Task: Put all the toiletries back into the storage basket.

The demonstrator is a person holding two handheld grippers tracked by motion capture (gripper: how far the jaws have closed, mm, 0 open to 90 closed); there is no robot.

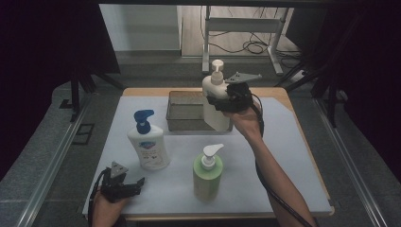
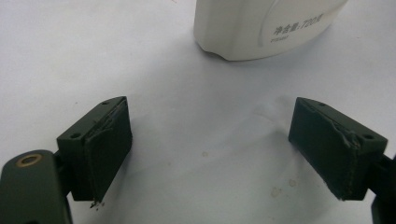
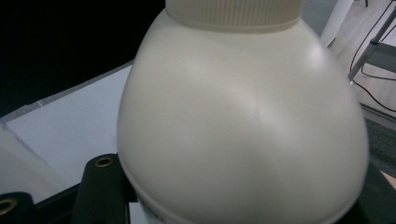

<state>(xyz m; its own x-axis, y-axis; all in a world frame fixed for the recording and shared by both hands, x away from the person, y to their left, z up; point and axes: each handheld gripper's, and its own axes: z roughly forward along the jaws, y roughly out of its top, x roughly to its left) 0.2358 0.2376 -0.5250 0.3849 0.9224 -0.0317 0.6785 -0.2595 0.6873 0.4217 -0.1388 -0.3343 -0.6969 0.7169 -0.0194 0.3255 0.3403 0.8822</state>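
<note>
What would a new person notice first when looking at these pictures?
The eye goes first to the cream pump bottle, lifted by the right gripper at the far side of the table, by the near right corner of the wire basket. Next come the two bottles standing on the white sheet: the white bottle with the blue pump at the left and the green bottle nearer the front. The left gripper rests open at the front left corner.

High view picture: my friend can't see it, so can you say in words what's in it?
A person's right gripper holds a cream pump bottle beside a wire basket at the back of a white-covered table. A white bottle with a blue pump and a green bottle stand nearer the person. The left gripper rests open at the front left.
</note>
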